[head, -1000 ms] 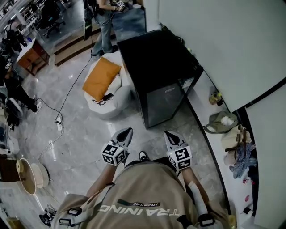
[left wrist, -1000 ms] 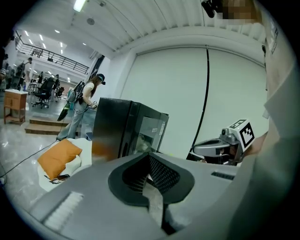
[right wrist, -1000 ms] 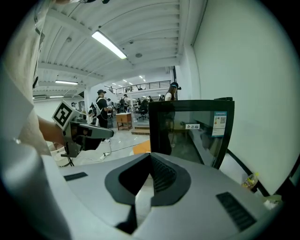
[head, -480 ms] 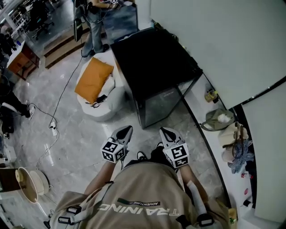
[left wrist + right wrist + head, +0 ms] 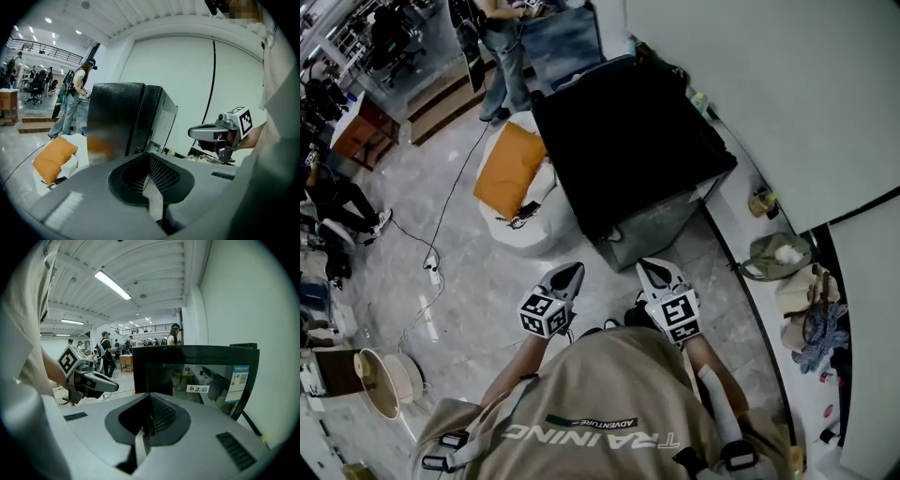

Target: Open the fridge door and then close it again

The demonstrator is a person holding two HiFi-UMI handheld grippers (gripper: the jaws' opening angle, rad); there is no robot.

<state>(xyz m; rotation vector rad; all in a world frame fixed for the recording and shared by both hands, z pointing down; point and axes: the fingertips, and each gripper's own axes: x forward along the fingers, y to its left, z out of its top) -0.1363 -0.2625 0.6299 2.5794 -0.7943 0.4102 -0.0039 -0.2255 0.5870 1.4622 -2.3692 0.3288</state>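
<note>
A small black fridge [image 5: 628,131] stands on the floor by the white wall, its glass door [image 5: 661,223] closed and facing me. Both grippers are held side by side in front of my chest, short of the door and not touching it. My left gripper [image 5: 566,277] is shut and holds nothing; my right gripper [image 5: 653,273] is shut and holds nothing too. In the left gripper view the fridge [image 5: 124,119] shows from its side, with the right gripper [image 5: 206,132] beside it. The right gripper view faces the glass door [image 5: 197,376], with the left gripper [image 5: 101,380] at the left.
A white beanbag with an orange cushion [image 5: 511,169] sits left of the fridge. A cable [image 5: 441,234] runs over the marble floor. A person [image 5: 502,47] stands behind. A low ledge [image 5: 741,216] at the right carries a bag [image 5: 773,255] and bottles.
The fridge has come a little nearer to me and the grippers in the head view. Both grippers stay shut, side by side in front of my chest.
</note>
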